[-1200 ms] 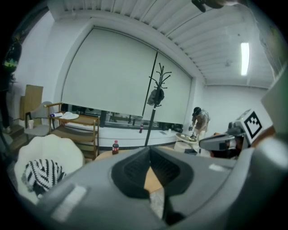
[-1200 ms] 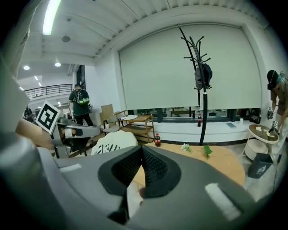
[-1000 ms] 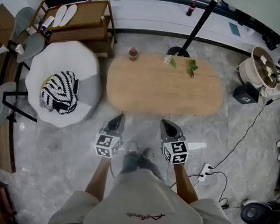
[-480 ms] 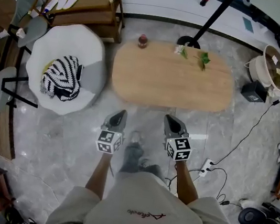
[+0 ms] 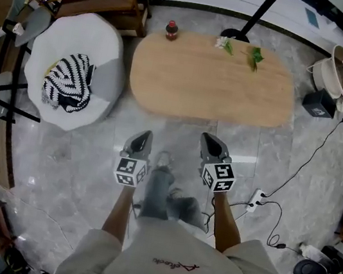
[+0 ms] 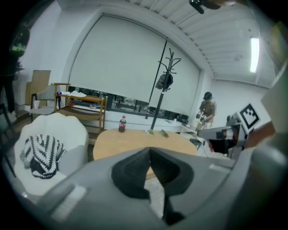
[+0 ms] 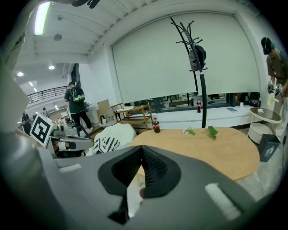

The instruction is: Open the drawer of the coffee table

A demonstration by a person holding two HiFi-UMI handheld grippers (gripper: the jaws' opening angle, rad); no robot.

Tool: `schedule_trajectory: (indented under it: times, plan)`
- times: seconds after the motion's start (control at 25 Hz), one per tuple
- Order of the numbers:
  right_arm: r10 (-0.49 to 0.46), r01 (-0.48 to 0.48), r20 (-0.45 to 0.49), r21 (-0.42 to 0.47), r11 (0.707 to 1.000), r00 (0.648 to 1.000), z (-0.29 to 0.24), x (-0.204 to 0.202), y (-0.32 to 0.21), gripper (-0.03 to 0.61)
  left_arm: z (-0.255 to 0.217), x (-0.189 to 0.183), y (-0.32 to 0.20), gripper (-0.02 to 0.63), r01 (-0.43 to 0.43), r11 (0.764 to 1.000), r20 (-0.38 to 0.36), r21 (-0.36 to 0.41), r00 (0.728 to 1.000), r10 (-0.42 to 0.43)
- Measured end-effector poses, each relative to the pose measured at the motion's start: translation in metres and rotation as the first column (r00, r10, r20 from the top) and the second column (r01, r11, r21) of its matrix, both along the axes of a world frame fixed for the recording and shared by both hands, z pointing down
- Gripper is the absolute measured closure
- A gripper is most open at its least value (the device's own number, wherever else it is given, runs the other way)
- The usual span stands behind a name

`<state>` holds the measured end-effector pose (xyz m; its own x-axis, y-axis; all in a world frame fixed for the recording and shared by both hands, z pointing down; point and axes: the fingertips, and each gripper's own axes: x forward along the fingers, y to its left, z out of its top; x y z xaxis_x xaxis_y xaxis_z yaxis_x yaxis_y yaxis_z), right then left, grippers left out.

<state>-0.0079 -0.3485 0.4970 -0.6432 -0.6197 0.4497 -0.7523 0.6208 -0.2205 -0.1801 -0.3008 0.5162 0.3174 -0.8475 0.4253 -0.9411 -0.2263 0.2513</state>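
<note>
Head view looks down on the person's forearms, each carrying a claw over grey stone floor. The left claw (image 5: 145, 134) and right claw (image 5: 206, 136) sit side by side, both aimed forward. In the left gripper view the left claw (image 6: 150, 151) has its ribbed pads pressed together with nothing between them. The right gripper view shows the same of the right claw (image 7: 140, 148), shut and empty.

A strip of bare floor separates both tips from the near long edge of the oval wooden worktop (image 5: 214, 78) of the coffee table. It lies straight ahead, its long axis running left to right across the person's front. The two claws face the middle stretch of that edge, the right one perhaps slightly nearer.

No view shows the drawer. From above the top hides the table's side, and in both gripper views the claws block most of the near rim. I judge it sits under that near edge, so the reach should go forward and low.

Along the far rim stand a cola bottle (image 5: 171, 30) and some green sprigs (image 5: 257, 55). A white armchair (image 5: 75, 52) sits at the table's left end.
</note>
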Motion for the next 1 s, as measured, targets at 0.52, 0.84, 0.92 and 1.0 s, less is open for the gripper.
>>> schedule_trajectory:
  times: [0.52,0.84,0.92,1.0]
  plan:
    - [0.011,-0.012,0.010,0.071,0.997,1.000,0.196,0.041,-0.028,0.574,0.201,-0.009,-0.021,0.611,0.011,0.999,0.062,0.039,0.998,-0.013]
    - [-0.026,0.028,-0.022,0.114,0.993,0.999,0.327,0.036,-0.047,0.574,0.324,-0.032,-0.038,0.611,0.010,0.997,0.092,0.071,0.996,-0.016]
    - [-0.039,0.043,-0.036,0.125,0.991,0.999,0.356,0.037,-0.050,0.574,0.353,-0.033,-0.040,0.611,-0.001,0.997,0.095,0.077,0.995,-0.007]
    - [-0.056,0.062,-0.051,0.136,0.989,0.997,0.381,0.038,-0.053,0.574,0.381,-0.032,-0.043,0.611,-0.014,0.997,0.097,0.082,0.995,0.006]
